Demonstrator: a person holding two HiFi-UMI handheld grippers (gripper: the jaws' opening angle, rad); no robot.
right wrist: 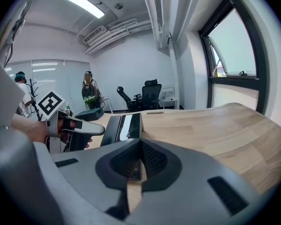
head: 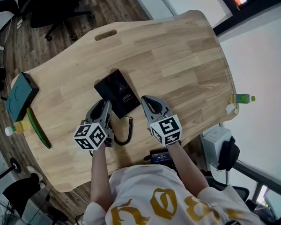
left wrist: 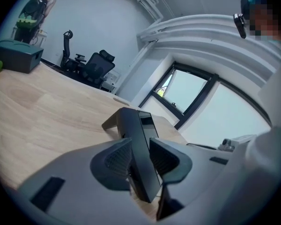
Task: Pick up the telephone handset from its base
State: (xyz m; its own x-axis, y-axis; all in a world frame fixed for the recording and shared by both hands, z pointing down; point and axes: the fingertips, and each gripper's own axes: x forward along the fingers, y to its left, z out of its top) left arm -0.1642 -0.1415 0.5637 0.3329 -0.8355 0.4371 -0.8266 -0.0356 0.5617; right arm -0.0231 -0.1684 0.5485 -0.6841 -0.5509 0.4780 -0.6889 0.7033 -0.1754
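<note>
A black desk telephone (head: 118, 93) lies in the middle of the wooden table (head: 187, 55), and its coiled cord (head: 127, 133) trails toward me. My left gripper (head: 104, 105) is at the phone's near left corner. In the left gripper view its jaws (left wrist: 140, 141) stand apart, and the black handset (left wrist: 141, 172) fills the gap between the pads. Whether the pads press on it I cannot tell. My right gripper (head: 147, 100) is at the phone's near right corner. Its jaws (right wrist: 140, 144) are shut with nothing in them, the phone (right wrist: 124, 125) just beyond.
A teal box (head: 21, 93), a long green object (head: 37, 128) and a bottle (head: 16, 128) sit at the table's left end. A green bottle (head: 242, 98) lies past the right edge. Office chairs (head: 56, 8) stand beyond the table. Two people (right wrist: 89, 93) stand far back.
</note>
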